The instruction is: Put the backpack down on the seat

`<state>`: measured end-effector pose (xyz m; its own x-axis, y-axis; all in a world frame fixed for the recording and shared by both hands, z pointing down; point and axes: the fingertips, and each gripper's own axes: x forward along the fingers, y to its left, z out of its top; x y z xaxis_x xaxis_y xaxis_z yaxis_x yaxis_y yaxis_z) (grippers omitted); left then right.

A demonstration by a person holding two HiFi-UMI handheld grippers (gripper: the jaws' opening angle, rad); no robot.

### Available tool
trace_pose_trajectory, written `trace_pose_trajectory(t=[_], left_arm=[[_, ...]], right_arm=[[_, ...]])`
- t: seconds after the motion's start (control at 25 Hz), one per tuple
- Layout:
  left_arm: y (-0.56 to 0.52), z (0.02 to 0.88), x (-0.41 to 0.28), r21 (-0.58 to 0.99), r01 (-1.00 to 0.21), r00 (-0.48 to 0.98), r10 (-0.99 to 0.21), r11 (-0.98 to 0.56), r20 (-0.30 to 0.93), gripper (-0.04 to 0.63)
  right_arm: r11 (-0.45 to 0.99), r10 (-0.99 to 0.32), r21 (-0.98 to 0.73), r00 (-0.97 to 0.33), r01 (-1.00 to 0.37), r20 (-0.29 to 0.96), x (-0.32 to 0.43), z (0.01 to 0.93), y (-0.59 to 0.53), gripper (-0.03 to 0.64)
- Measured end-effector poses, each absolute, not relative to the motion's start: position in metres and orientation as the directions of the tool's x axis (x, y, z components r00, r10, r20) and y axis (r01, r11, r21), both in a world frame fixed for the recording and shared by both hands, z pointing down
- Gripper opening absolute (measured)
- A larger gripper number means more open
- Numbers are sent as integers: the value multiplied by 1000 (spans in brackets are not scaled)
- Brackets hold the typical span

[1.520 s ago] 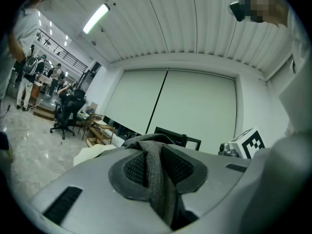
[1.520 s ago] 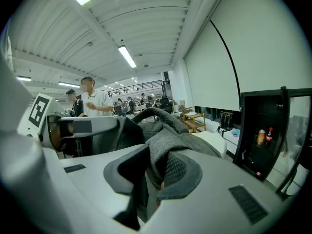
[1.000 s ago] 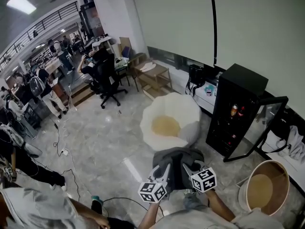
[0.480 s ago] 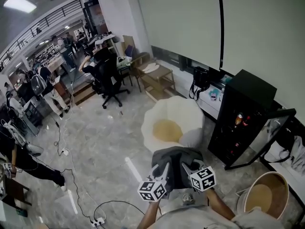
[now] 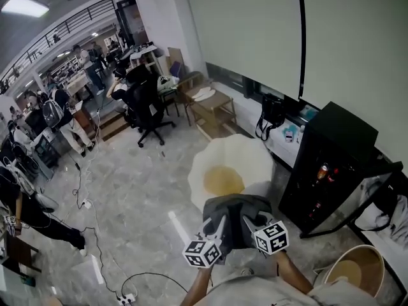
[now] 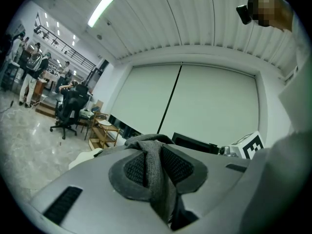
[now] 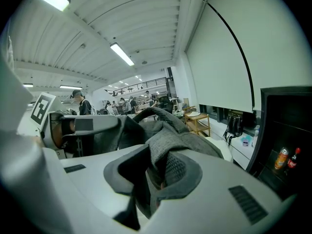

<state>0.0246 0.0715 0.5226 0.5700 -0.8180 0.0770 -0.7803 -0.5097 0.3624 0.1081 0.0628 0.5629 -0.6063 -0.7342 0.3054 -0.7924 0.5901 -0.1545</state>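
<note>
The left gripper [image 5: 218, 227] and right gripper [image 5: 251, 225] both pinch the backpack [image 5: 237, 210] tight. The seat [image 5: 256, 156] is closer now, so it can go down soon.

Black drinks fridge [image 5: 322, 148], black office chair [image 5: 147, 102], wooden side table [image 5: 213, 109], round tub [image 5: 376, 258]
</note>
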Motion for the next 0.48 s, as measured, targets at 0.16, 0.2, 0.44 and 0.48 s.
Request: trace_pose_trajectory(t=[0.16,0.2,0.44,0.48], left_arm=[[55,525,32,365,-783,566,-820,-504,83,91],[52,526,33,363,-784,567,-819,-504,86,91],[38,529,45,354,-787,569,-816,-506,98,91],[35,530,47,353,-787,570,-816,-507,99,91]], right_arm=[[601,-729,-147,-614,-786,302,115,563,44,81],[600,-729,-149,-614,-786,301,117,564,41,81],[594,-729,-163,-613,-788,305,128,571,26,81],[592,-729,-165,-612,-788,306,129,572,24,81]])
